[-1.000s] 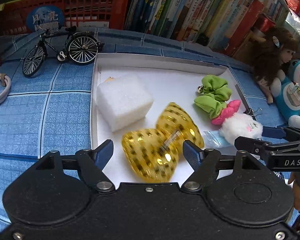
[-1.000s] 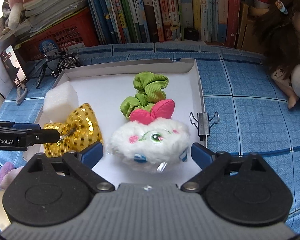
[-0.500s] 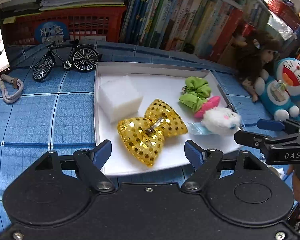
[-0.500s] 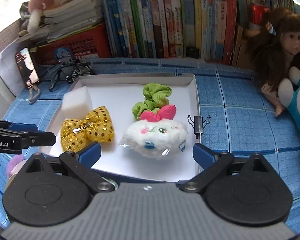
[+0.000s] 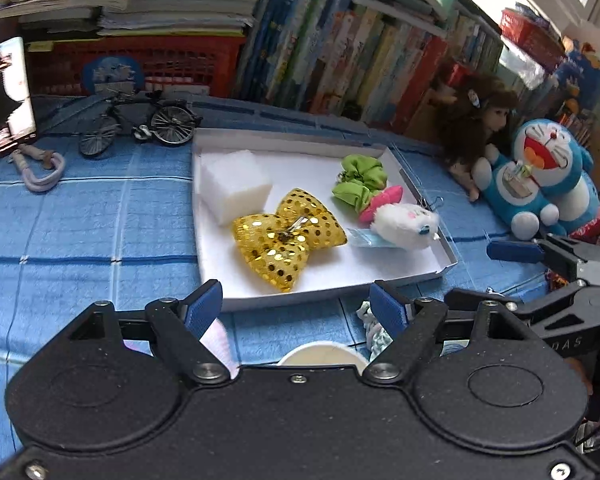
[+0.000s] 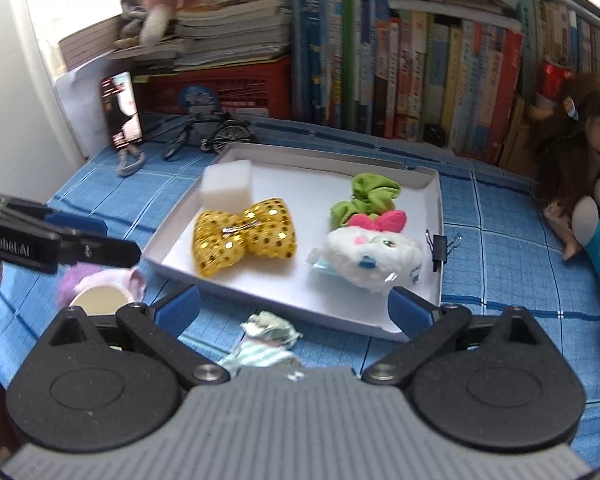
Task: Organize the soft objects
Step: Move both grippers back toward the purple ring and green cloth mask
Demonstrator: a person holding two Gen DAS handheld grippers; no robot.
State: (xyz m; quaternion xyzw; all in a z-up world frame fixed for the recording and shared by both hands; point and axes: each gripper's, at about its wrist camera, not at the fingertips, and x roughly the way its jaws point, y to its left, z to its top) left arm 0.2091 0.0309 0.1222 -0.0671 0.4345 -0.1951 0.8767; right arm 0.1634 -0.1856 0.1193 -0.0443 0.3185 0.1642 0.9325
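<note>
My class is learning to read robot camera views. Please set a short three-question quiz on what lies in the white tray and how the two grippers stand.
1. True or false: the gold sequin bow lies inside the white tray.
2. Which item in the tray lies nearest the black binder clip? A) white foam block B) white plush toy C) gold sequin bow
3. Fill in: the left gripper and right gripper both hold ____.

Key
1. True.
2. B; the clip sits on the tray's edge beside the plush.
3. Nothing; both sets of jaws stand open and empty, outside the tray.
</note>
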